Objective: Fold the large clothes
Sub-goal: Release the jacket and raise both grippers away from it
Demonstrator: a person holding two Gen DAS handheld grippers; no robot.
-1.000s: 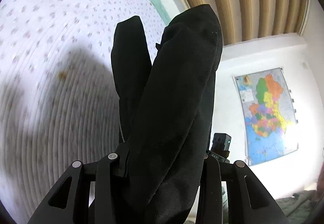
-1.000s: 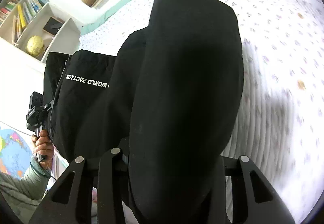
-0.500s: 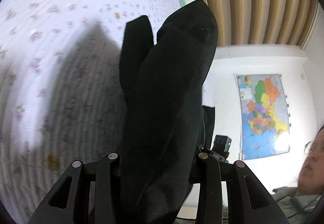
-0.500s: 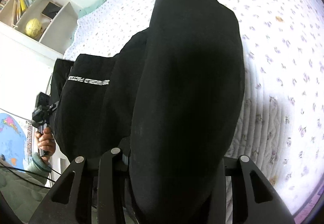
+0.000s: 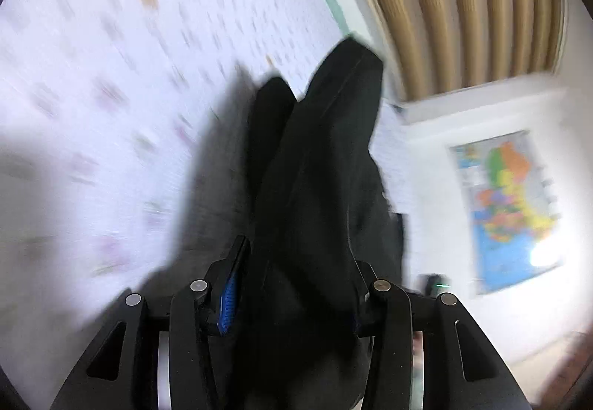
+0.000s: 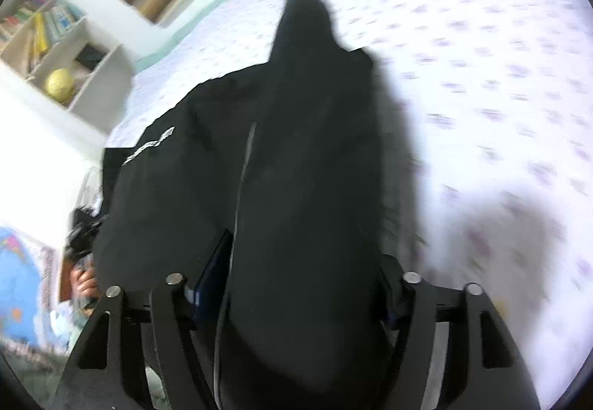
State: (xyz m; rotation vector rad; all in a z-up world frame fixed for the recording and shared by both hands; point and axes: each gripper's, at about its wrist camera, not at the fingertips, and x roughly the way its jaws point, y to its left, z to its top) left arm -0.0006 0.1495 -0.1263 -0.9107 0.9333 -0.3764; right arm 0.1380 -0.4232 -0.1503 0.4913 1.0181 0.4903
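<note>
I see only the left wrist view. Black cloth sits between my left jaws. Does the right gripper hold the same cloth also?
Observer: Yes. In the right wrist view the black garment fills the space between the jaws of the right gripper.
Operator: Is there any print on it?
Observer: White lettering runs along its left part, too blurred to read.
Operator: What is beyond it on that side?
Observer: A white shelf with books and a yellow ball.
</note>
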